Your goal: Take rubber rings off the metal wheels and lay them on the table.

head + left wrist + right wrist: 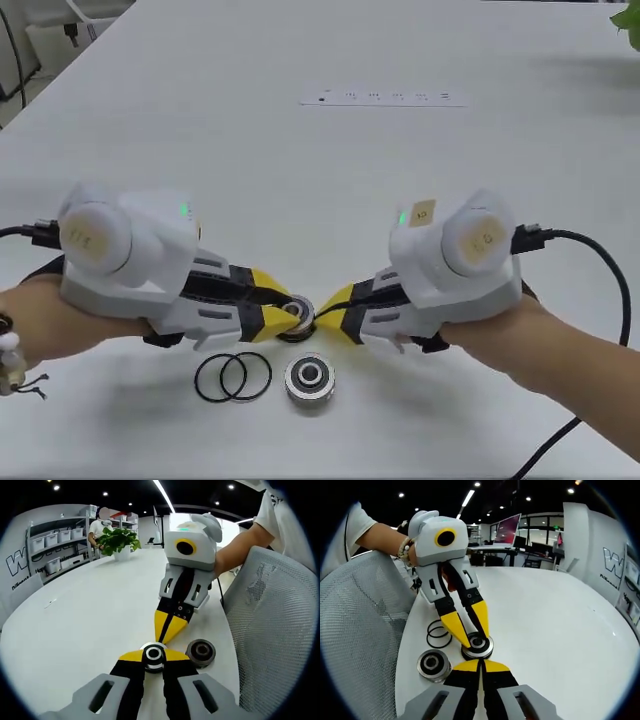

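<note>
A metal wheel [298, 320] with a dark rubber ring on its rim sits near the table's front edge. My left gripper [290, 312] is shut on this wheel [154, 658], one yellow jaw on each side. My right gripper [320, 321] comes from the opposite side with its jaws together, and its tips [480, 663] touch the wheel's rim [478, 645]. Whether they pinch the ring is hidden. Two loose black rubber rings [233, 377] lie overlapping on the table just in front. A second metal wheel [309, 380] lies flat beside them, also in the gripper views [201, 651] [434, 664].
A white power strip [383, 97] lies further back on the white table [300, 170]. A black cable [590, 250] trails from the right gripper. A grey mesh chair [270, 615] stands at the table's near edge. A potted plant [117, 540] is at the far end.
</note>
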`<state>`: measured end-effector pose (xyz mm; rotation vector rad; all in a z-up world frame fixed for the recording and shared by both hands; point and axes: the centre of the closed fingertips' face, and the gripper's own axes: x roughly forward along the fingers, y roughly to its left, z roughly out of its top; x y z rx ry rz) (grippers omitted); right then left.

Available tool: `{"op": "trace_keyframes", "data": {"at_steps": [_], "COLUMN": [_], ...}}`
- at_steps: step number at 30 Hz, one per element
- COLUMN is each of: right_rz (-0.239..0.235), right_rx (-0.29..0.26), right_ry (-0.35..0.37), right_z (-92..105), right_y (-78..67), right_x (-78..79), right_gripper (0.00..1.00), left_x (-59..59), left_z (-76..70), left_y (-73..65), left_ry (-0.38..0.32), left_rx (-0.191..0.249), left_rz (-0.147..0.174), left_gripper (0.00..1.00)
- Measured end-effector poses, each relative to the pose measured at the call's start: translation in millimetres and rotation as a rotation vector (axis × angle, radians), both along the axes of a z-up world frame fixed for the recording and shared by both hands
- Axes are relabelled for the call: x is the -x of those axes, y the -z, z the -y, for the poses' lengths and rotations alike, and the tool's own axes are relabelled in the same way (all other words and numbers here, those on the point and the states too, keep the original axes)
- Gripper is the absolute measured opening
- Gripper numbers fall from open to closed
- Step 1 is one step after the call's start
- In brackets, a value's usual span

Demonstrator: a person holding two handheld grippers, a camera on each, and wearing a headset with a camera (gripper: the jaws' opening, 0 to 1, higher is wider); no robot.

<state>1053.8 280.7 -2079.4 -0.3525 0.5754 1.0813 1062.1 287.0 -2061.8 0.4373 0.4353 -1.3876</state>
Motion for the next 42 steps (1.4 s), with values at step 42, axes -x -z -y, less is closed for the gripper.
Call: {"op": "trace_keyframes", "data": {"at_steps": [42], "right_rz": [-0.258], "right_rx": [-0.264], "right_ry": [0.176], "right_z": [-4.5], "right_y": [-21.7], "right_x": [1.1], "right_gripper": [0.00], "left_x": [6.3], "left_z": [4.1], "left_y": [-2.3], "left_ry": [0.007], "left_rx": [0.016], "left_rz": [0.017], "left_gripper": [0.07]}}
